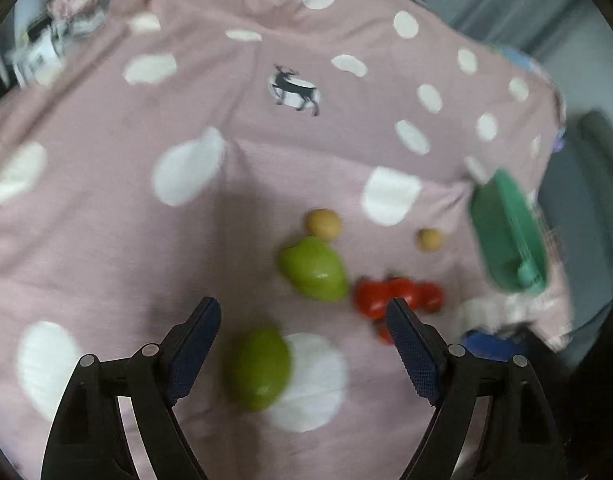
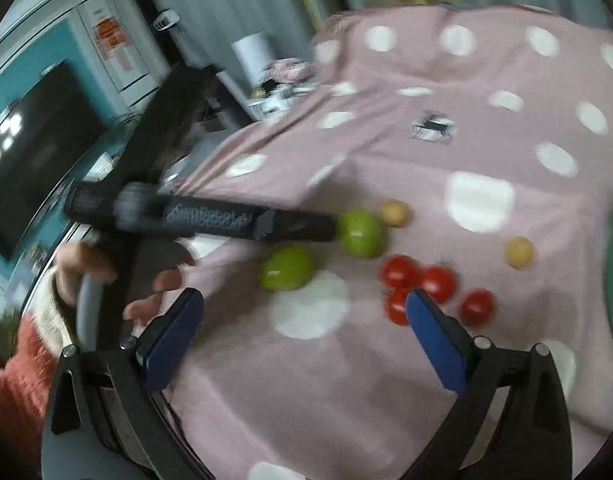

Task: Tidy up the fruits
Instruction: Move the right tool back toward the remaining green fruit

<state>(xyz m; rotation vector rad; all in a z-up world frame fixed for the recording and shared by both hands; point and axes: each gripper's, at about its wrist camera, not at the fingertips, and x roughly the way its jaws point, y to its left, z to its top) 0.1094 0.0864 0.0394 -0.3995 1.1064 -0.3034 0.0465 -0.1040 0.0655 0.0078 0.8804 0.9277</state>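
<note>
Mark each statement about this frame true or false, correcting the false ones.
1. Both grippers' jaws stand open with nothing between the pads: true, left gripper, right gripper.
2. The fruits lie on a pink cloth with white dots: true.
3. Only one green fruit is out: false, there are two.
4. The tomatoes are already in the green container: false, they lie on the cloth.

Fruits (image 1: 312,268) on dotted pink cloth (image 1: 106,208)
</note>
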